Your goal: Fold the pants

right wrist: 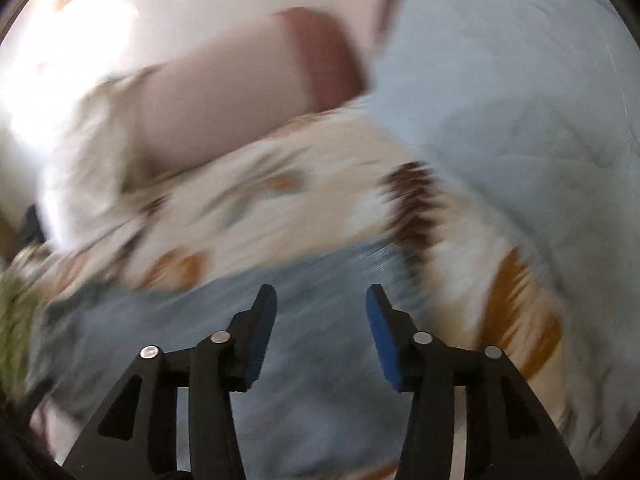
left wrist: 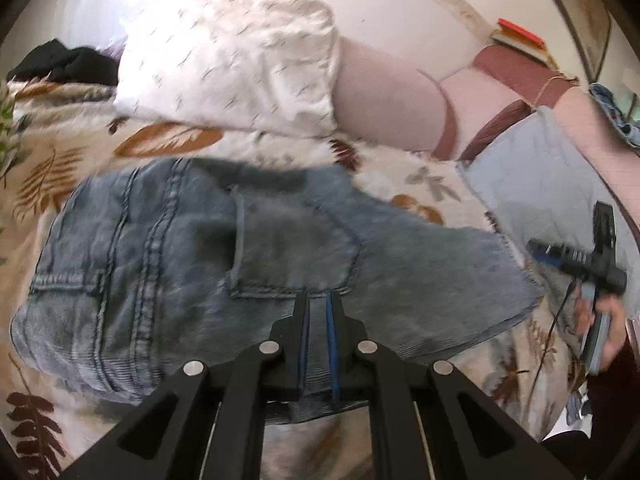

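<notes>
Blue denim pants (left wrist: 224, 248) lie folded on a leaf-patterned bedspread (left wrist: 60, 168), back pocket up. My left gripper (left wrist: 319, 300) is shut on the near edge of the denim, with cloth pinched between its pads. My right gripper (right wrist: 322, 294) is open and empty, hovering above the pants (right wrist: 248, 320), which look blurred in the right wrist view. In the left wrist view the right gripper (left wrist: 596, 256) shows at the far right, held in a hand.
A white pillow (left wrist: 240, 68) and a pink bolster (left wrist: 388, 104) lie beyond the pants. A light grey-blue cloth (left wrist: 532, 184) lies to the right, also in the right wrist view (right wrist: 540, 140). Dark clothes (left wrist: 68, 62) sit at far left, books (left wrist: 520, 40) at back right.
</notes>
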Tool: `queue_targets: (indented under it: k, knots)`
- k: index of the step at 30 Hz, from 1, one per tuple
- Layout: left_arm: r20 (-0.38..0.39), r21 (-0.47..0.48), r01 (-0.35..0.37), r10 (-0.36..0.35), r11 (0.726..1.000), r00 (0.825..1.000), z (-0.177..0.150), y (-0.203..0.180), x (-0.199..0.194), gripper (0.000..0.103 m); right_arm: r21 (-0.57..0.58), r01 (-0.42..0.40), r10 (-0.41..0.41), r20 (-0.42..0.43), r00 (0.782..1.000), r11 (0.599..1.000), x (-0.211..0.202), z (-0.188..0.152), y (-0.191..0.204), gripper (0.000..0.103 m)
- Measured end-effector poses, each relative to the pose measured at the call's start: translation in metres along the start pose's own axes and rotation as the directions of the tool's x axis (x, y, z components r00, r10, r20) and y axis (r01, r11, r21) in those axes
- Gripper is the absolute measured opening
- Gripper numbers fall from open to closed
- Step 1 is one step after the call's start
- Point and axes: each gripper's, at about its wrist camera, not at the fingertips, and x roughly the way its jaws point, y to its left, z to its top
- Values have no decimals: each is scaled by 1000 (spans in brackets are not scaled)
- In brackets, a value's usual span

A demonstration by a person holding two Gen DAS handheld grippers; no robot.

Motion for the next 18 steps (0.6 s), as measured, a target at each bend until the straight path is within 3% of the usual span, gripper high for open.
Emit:
queue_targets:
  k: [2,5,9,13,15,18]
  knots:
    - [-3,15,7,-6,1000,1000,1,-9,3,18,-52,-55,54,-28,998,997,-3,-19,31,54]
    - [-33,40,8,-7,999,999,-1,-20,15,19,-97,-107,92,-149,985,990,18,-51,81,54]
    - [-73,87,-10,16,996,997,-5,-32,31,19,-183,-73,36,-198,979,980,38,-76,127,49]
    - [-168,77,-38,50,996,985,-16,-26,47,19,-182,-51,17,-181,983,982,50,-78,134,44]
    - [-180,83,-27,42,996,983,-20,-26,45,19,-153,-53,14,-245,969,987,59,-86,128,41]
    - [-211,84,-9,27,996,977,-28,-28,43,19,-223,-37,-23,-260,965,974,50,-101,134,39]
